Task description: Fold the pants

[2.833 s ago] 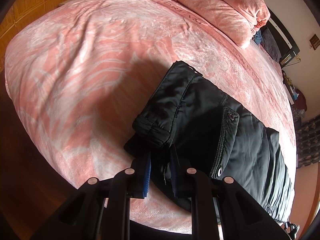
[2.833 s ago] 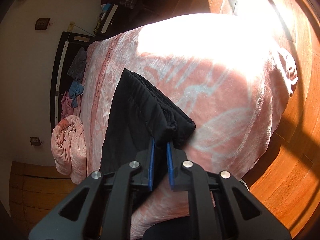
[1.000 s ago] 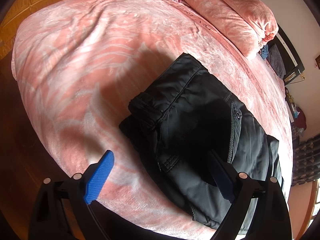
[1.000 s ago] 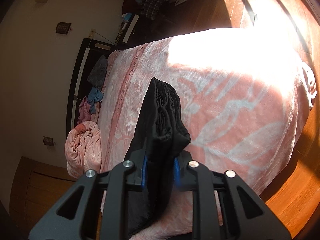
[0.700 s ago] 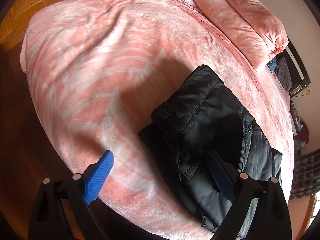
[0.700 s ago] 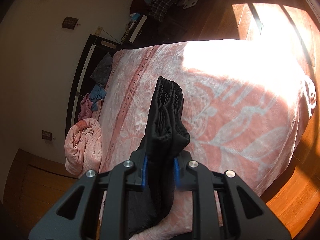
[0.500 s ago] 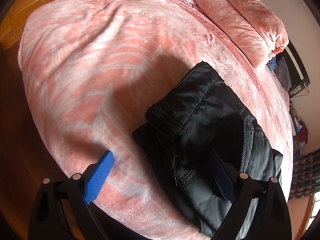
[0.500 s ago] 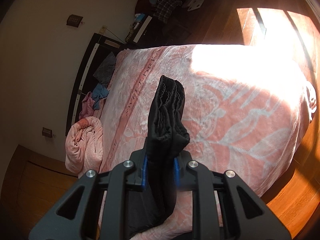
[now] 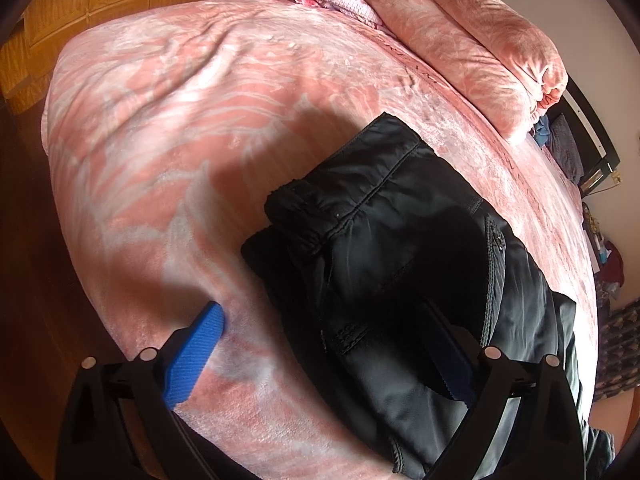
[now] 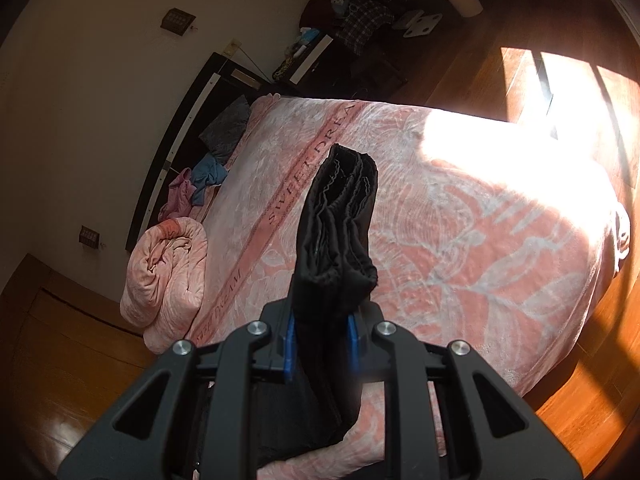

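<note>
Holding bunched end of pants (image 10: 336, 240) clamped in right gripper (image 10: 320, 338), lifted above bed (image 10: 500, 248). Left gripper (image 9: 320, 354) spread wide, empty, over the rest lying at near edge. We carry fold across, land edges square; far hem probably hidden.

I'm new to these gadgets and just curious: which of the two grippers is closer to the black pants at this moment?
Right. The right gripper is shut on a bunched end of the black pants, lifting it. The left gripper hangs open above the part lying on the bed, not touching.
</note>
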{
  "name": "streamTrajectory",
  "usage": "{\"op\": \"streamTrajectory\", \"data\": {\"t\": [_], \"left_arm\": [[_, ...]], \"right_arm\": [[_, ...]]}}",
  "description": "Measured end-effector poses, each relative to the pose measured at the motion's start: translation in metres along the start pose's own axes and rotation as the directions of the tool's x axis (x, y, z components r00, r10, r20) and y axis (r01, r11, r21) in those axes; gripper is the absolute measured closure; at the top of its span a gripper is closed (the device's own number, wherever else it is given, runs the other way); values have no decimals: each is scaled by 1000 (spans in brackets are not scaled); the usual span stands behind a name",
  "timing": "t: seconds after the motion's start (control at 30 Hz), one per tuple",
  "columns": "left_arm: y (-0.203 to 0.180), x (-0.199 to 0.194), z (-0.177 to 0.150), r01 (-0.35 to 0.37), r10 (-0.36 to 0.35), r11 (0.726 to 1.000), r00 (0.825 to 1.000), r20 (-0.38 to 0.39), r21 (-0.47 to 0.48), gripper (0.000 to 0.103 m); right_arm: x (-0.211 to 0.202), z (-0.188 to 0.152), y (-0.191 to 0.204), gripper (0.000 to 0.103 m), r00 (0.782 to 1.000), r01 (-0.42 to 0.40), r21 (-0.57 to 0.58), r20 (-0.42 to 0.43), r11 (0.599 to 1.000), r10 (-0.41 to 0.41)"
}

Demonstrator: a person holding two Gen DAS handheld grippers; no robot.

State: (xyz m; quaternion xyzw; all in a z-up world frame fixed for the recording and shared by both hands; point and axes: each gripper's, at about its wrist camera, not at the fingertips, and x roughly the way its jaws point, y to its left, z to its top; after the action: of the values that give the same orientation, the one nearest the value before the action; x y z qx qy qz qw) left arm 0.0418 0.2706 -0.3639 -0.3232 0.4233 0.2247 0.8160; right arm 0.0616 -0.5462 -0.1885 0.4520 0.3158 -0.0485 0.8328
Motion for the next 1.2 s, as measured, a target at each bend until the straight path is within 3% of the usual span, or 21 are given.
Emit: {"op": "streamTrajectory", "data": {"t": [0.53,1.2], "left_arm": [[-3,2,-1,-7,7,999,1000,-11,37,4],[-4,3,-2,-16,17,998,1000,-17,53,4]], "right_arm": [[-9,-10,55,85,1000,-12,-133,4,991,12],[-11,-30,109,86,999,33,-284,22,958,-28]]}}
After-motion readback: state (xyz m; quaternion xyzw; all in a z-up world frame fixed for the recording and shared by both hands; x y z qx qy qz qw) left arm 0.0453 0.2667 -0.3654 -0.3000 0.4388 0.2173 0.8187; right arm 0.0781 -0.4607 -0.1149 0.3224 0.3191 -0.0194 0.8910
